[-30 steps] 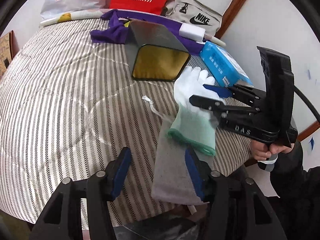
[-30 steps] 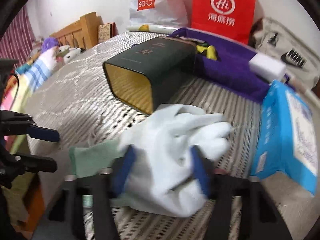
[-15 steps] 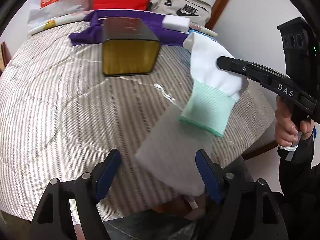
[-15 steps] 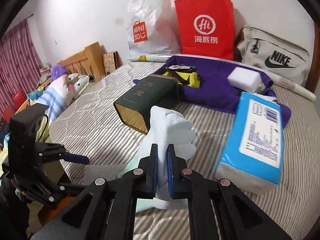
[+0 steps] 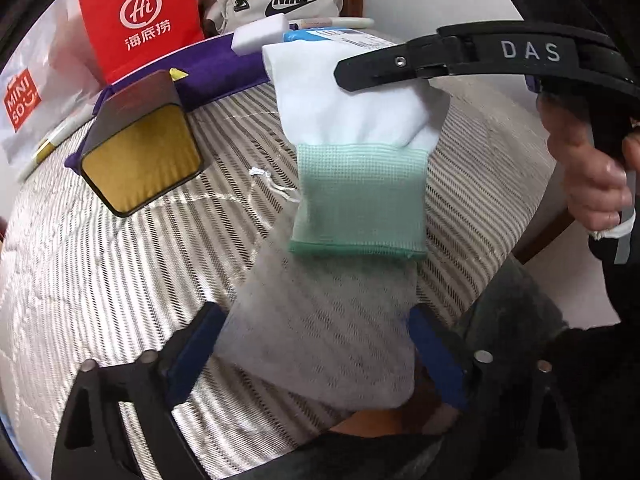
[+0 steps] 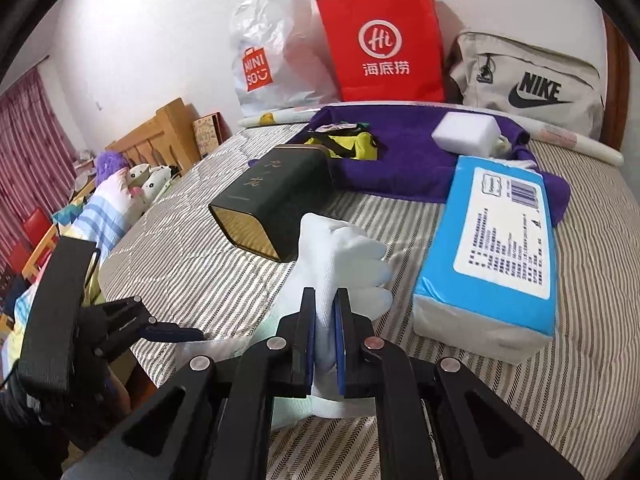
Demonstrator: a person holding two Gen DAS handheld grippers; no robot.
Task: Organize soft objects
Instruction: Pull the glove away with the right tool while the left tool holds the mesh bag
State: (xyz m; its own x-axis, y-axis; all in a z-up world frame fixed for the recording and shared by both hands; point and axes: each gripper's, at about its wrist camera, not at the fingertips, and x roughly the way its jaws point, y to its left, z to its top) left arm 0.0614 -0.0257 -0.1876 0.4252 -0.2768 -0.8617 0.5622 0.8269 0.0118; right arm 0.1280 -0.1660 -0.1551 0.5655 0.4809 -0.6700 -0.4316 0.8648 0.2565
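Observation:
My right gripper (image 6: pixel 325 334) is shut on a white glove (image 6: pixel 340 256) with a green cuff and holds it up above the striped bed. In the left wrist view the glove (image 5: pixel 356 128) hangs cuff down from the right gripper (image 5: pixel 348 76). My left gripper (image 5: pixel 316 344) is open, its blue pads on either side of a grey translucent pouch (image 5: pixel 324 328) that lies under the glove's cuff. A dark green tin with a gold open mouth (image 5: pixel 140 152) lies on its side on the bed; it also shows in the right wrist view (image 6: pixel 272 200).
A blue tissue pack (image 6: pixel 496 240), a purple cloth (image 6: pixel 400 160), a white sponge block (image 6: pixel 466 134) and a yellow item lie on the bed. Red and white shopping bags and a Nike bag (image 6: pixel 528 80) stand against the wall. Pillows and a wooden headboard (image 6: pixel 156 136) are at left.
My right gripper closed on the glove and lifted it off the bed. The left gripper has moved in closer, jaws around the grey pouch below the hanging cuff.

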